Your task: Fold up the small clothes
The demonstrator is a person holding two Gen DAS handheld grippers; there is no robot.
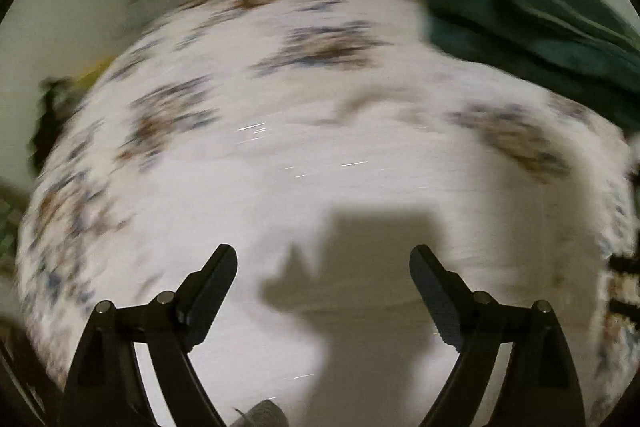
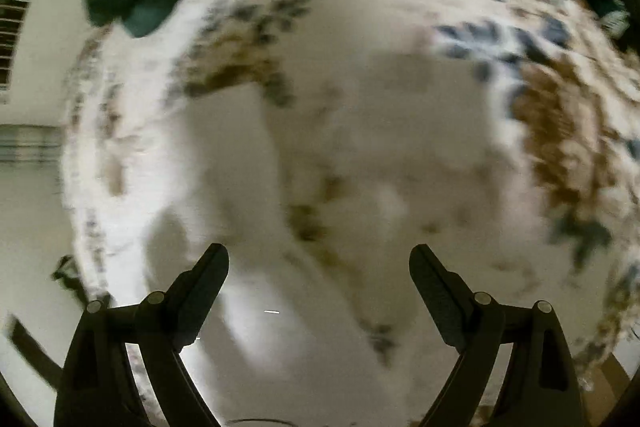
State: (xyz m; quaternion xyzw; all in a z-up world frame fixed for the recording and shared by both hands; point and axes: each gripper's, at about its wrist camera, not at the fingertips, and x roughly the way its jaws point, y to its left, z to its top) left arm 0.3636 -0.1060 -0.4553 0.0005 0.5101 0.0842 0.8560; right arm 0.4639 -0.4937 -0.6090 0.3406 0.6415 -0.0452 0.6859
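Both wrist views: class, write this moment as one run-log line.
left gripper: open, empty | right gripper: open, empty | green garment: at far edge of floral cloth, ungripped | views: motion-blurred

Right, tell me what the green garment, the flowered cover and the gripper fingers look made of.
Green garment: soft matte cloth, thick rumpled folds; perhaps fleece, blur hides the weave.
Flowered cover: white printed fabric, matte, faint creases.
Left gripper fingers: black hard plastic, likely; grippy textured pads and metal pins.
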